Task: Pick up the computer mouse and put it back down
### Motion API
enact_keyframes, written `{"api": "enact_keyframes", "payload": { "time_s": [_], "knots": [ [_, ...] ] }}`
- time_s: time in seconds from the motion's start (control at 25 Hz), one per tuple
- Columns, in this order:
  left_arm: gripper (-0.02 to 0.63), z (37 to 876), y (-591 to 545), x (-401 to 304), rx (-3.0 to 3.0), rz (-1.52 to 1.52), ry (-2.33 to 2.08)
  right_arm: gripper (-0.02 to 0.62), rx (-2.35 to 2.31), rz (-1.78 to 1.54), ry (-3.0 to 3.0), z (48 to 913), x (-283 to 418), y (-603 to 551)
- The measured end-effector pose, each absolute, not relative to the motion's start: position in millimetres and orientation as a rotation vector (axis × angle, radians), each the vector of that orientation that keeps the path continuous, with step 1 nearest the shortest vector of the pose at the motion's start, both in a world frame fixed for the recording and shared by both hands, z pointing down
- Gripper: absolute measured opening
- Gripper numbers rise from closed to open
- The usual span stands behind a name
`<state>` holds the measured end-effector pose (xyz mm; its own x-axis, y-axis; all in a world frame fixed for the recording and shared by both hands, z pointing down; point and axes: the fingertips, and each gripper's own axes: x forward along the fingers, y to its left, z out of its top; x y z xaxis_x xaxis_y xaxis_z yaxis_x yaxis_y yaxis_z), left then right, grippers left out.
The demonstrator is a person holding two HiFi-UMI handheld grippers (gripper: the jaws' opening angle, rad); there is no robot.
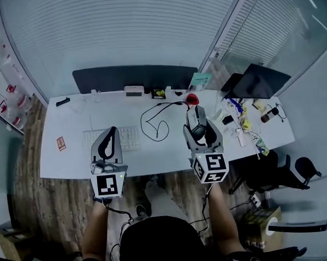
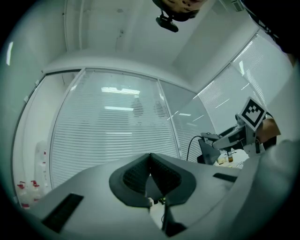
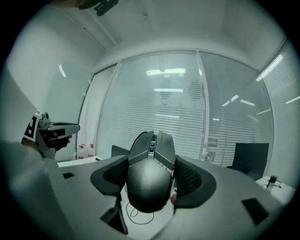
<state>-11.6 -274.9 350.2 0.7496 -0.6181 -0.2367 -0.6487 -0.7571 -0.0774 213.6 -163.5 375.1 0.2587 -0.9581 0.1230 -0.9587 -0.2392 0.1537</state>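
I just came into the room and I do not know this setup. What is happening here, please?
A person holds a gripper in each hand over a white desk. The right gripper has its jaws closed on a grey computer mouse, which it holds up off the desk. The left gripper has its jaws shut with nothing between them; in the head view it hangs over the keyboard.

mouse (image 3: 149, 180): dark grey plastic, smooth, faint sheen | right gripper (image 3: 151, 159) pads (image 3: 191, 177): black, ribbed, matt | desk (image 1: 67, 158): white, smooth | keyboard (image 1: 130, 138): white plastic | floor (image 1: 48, 208): wood-grain planks, matt
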Motion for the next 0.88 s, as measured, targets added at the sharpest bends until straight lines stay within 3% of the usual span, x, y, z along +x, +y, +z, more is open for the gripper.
{"api": "enact_keyframes", "payload": {
  "time_s": [0.52,0.88],
  "knots": [
    [0.012,639,-341,119,-2.916,-0.351,0.911,0.305,2.039,0.789,-1.668,733,281,-217],
    [0.012,711,-330,132,-2.952,-0.593,0.885,0.307,2.015,1.026,-1.521,832,286,-215]
  ]
}}
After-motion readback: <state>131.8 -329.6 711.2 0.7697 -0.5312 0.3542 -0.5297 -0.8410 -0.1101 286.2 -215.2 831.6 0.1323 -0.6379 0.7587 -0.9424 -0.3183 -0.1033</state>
